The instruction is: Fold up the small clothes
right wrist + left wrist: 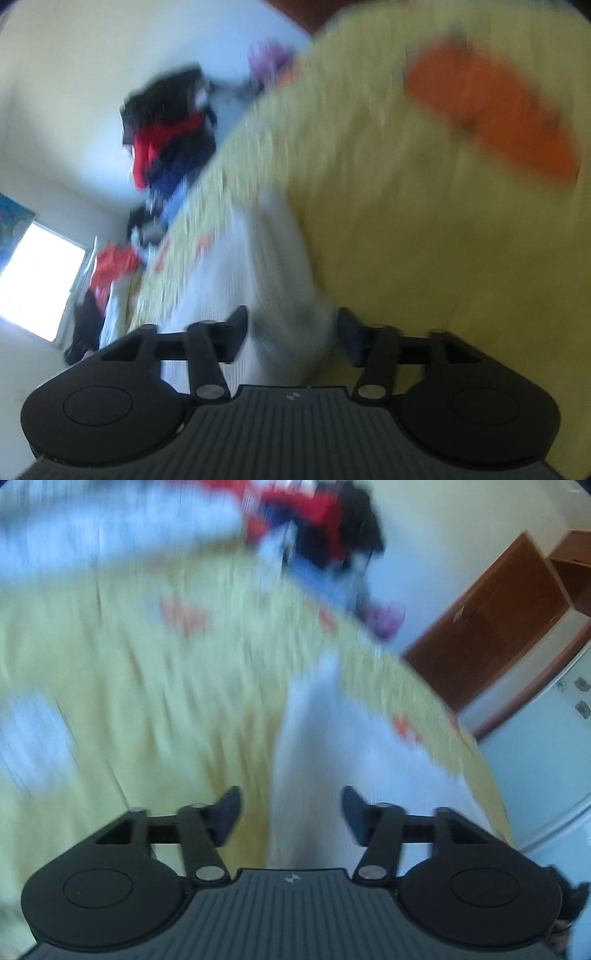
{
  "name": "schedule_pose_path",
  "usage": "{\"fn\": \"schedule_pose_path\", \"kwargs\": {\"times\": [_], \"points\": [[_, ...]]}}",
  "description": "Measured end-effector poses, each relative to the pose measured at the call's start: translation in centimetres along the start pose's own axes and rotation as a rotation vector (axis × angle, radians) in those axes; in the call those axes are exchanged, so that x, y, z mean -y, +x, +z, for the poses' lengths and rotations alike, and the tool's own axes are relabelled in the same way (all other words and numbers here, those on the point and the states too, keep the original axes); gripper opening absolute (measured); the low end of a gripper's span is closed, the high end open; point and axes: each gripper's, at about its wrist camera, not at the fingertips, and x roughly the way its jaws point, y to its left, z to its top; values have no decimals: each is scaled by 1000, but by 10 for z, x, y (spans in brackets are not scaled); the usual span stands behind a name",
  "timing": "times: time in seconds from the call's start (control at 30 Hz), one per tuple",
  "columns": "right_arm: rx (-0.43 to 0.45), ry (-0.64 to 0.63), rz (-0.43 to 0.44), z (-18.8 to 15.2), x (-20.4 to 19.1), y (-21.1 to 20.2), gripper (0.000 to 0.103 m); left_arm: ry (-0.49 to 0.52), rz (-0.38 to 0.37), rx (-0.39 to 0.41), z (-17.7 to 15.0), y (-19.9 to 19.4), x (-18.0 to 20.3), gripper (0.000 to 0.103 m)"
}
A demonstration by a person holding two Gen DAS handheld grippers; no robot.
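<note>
Motion blur smeared both views, yet each claw, left [291, 819] and right [291, 338], gaped wide around nothing, a white garment [317, 760] lying on the yellow bedspread [147, 686] between their fingers, its shape indistinct.

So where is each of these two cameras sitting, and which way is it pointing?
Left wrist: on the left gripper, looking forward over its open fingers at a white garment on a yellow sheet; only gripper parts show.
Right wrist: on the right gripper, tilted, looking along the white garment and yellow sheet; fingers open.
Shared: garment, sheet, and the clothes pile. Both views are blurred.
</note>
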Motion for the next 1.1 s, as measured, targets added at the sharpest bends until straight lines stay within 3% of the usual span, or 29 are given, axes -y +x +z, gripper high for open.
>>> {"fn": "schedule_pose_path", "kwargs": {"times": [0.03,0.1,0.17,0.23,0.33,0.43,0.57,0.6,0.63,0.67,0.7,0.73,0.8,0.9,0.93,1.03,1.1], "points": [[38,-41,-1,5,-4,-6,62,29,32,60,10,-9,3,84],[70,-119,-11,26,-17,-6,62,84,92,149,26,-11,13,85],[62,-212,-11,40,-36,11,62,149,138,156,39,9,29,85],[28,-339,-23,51,-58,40,62,250,187,139,43,44,51,85],[-23,-559,-68,53,-95,91,62,414,265,48,43,107,85,85],[-74,-740,-109,51,-125,138,61,575,294,5,40,152,113,85],[-209,-743,-131,55,-131,185,61,634,282,-61,40,192,127,84],[-244,-735,-116,53,-131,193,62,635,278,-76,40,199,127,77],[-273,-732,-104,51,-130,198,56,636,270,-91,41,206,126,42],[-293,-734,-102,46,-129,200,50,630,279,-103,42,212,125,24],[-289,-737,-104,45,-126,205,24,613,297,-100,44,215,123,9],[-278,-728,-101,46,-124,207,13,595,304,-83,46,215,123,9],[-263,-638,-41,58,-121,199,13,576,283,-23,51,205,129,8],[-154,-577,37,70,-120,171,12,553,245,103,57,187,136,8],[-130,-551,33,73,-114,170,12,552,271,101,57,194,135,8],[-184,-535,-92,65,-93,197,12,562,364,-22,45,235,123,8],[-163,-548,-106,56,-95,198,15,565,364,-13,42,234,121,10]]}}
